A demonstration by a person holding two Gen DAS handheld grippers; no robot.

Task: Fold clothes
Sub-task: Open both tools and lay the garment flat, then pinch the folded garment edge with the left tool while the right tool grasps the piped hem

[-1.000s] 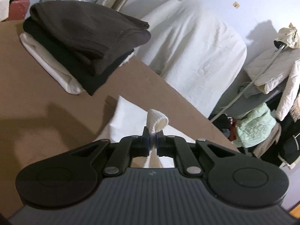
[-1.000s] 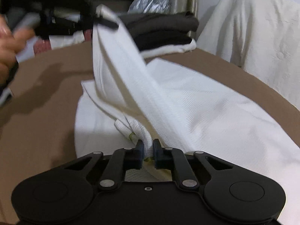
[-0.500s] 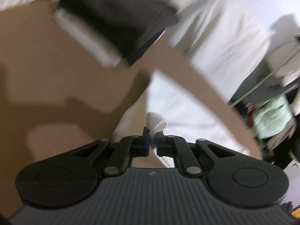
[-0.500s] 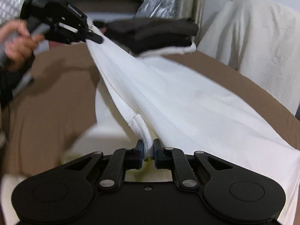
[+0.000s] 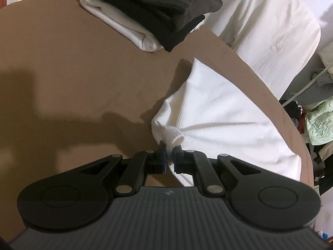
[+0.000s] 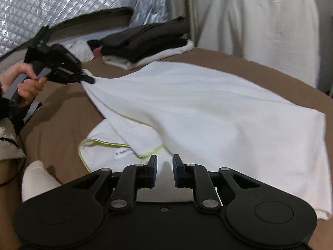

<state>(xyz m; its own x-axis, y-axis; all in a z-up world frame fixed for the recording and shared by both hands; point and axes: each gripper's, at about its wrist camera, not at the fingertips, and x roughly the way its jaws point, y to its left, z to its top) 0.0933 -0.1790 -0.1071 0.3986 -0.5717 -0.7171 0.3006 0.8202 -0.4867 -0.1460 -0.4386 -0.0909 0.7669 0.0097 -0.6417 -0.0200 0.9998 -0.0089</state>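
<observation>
A white ribbed garment (image 6: 208,112) with a yellow-green trimmed neckline lies spread on the brown table (image 6: 68,112). My left gripper (image 5: 169,153) is shut on a bunched corner of the white garment (image 5: 216,112), pulling it taut. In the right wrist view that left gripper (image 6: 88,80) sits at the far left, held by a hand (image 6: 27,83). My right gripper (image 6: 164,164) stands open just above the garment's near edge, with nothing between its fingers.
A stack of folded dark and white clothes (image 5: 154,8) (image 6: 145,45) sits at the table's far side. A white cloth-covered shape (image 5: 266,25) stands beyond the table (image 5: 62,62) edge. Piled clothes (image 5: 320,114) lie at the right. A white sock-like item (image 6: 37,179) rests near left.
My right gripper has opened and let go of the garment's edge, which dropped flat on the table. My left gripper has drawn its corner down and to the left.
</observation>
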